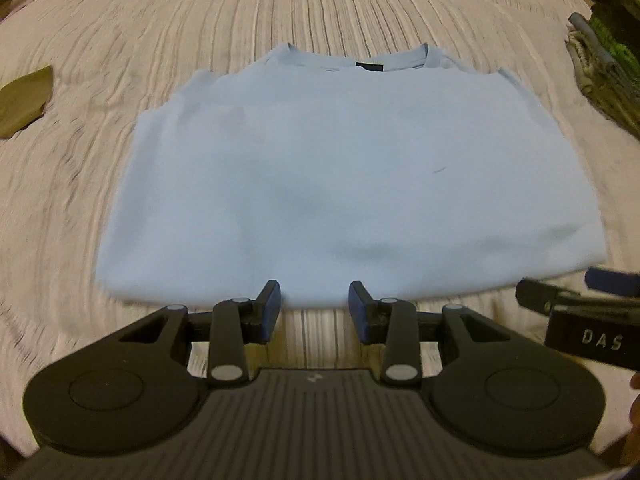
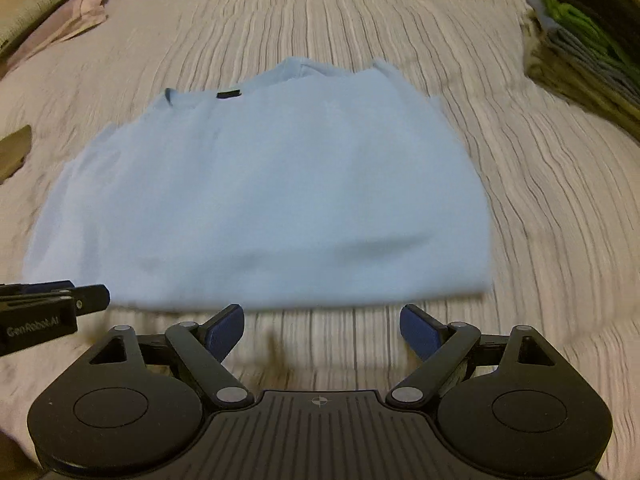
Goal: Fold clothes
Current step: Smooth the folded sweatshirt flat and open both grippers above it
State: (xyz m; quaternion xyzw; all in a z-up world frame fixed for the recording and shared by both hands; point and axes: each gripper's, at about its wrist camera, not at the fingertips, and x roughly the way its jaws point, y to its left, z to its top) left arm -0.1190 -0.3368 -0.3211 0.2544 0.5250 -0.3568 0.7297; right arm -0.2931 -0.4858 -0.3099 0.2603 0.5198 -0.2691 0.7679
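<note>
The light blue cotton T-shirt (image 1: 344, 176) lies flat on the ribbed beige bedspread (image 1: 360, 8), sleeves apparently tucked in and collar at the far edge, so the fold looks partly done. The left gripper (image 1: 314, 307) and right gripper (image 2: 321, 326) hover at its near hem, jaws apart and empty; a further fold probably remains, and perhaps stacking with the pile of folded clothes (image 2: 588, 52)

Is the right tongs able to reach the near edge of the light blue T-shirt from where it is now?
Probably yes. The right tongs are open just short of the light blue T-shirt, with only bare bedspread between.
</note>
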